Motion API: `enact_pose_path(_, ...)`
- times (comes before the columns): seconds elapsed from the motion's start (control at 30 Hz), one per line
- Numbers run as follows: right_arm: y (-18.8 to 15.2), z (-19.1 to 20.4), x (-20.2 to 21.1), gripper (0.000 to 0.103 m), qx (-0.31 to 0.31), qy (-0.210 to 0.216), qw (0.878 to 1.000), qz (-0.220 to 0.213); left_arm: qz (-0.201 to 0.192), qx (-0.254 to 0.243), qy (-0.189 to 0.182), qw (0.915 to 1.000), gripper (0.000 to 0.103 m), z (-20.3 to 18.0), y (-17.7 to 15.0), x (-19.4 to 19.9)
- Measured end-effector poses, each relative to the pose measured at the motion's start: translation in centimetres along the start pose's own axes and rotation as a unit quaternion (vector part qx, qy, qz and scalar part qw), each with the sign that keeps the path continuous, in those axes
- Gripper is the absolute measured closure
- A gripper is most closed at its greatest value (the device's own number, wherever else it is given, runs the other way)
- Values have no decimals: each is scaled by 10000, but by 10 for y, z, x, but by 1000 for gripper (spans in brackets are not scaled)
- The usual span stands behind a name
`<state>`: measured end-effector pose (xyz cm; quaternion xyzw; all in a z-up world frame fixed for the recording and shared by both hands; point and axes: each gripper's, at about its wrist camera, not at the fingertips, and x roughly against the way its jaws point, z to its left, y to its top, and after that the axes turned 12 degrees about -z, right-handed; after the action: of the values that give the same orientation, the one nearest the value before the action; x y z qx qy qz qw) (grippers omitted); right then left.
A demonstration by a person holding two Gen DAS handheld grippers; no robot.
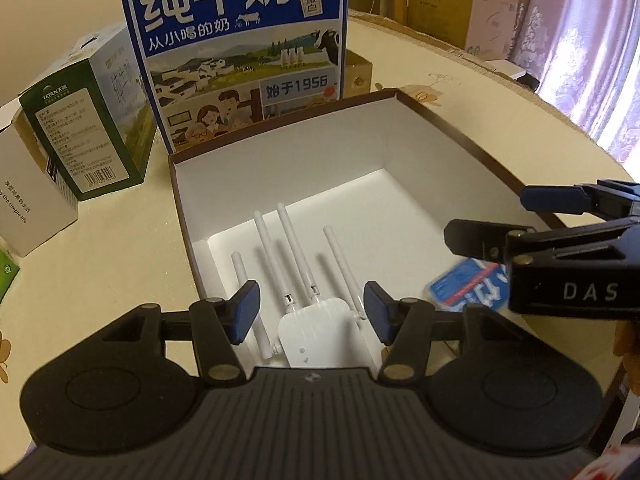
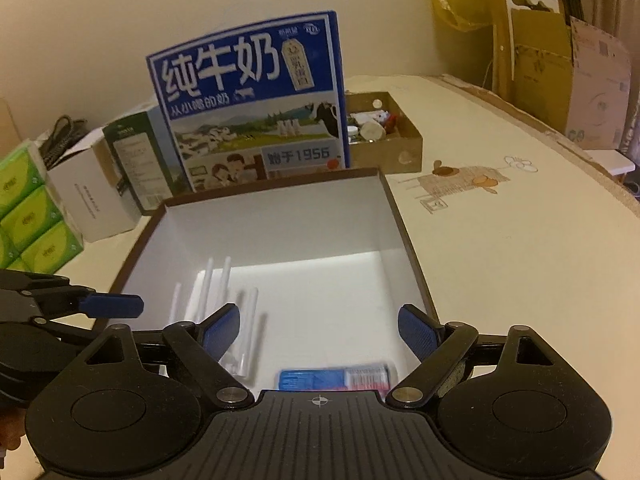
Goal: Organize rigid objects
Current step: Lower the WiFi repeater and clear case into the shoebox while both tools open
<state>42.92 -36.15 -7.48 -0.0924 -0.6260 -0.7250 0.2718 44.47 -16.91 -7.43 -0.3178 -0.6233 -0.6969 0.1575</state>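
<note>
A white router (image 1: 316,328) with several antennas lies on the floor of an open white box (image 1: 280,168) with a brown rim. My left gripper (image 1: 311,312) hovers over it, open, a finger on each side of the body, and the left finger hides part of one antenna. A flat blue pack (image 1: 464,284) lies blurred in the box's near right corner. My right gripper (image 1: 486,218) stands open above it. In the right wrist view the right gripper (image 2: 320,316) is wide open over the blue pack (image 2: 320,378), the router's antennas (image 2: 224,292) look blurred, and a left finger (image 2: 112,306) crosses the box's (image 2: 280,232) left rim.
A tall blue milk carton (image 2: 252,100) stands right behind the box. Left of it are a green-and-white carton (image 2: 136,164), a white box (image 2: 88,200) and green tissue packs (image 2: 24,220). A cardboard tray (image 2: 400,148) of small items sits behind on the right. The round table's edge curves along the right.
</note>
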Motion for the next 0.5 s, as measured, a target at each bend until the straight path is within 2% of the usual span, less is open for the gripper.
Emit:
enact_pose_path(0.23, -2, -5, 32, 18, -558, -23, 9984, -53, -107, 115, -211, 9997, 48, 3, -6, 29)
enact_pose_path(0.5, -14, 7, 71, 17, -815, -81, 9966, -50, -244, 301, -342, 9987, 46, 9, -15, 73)
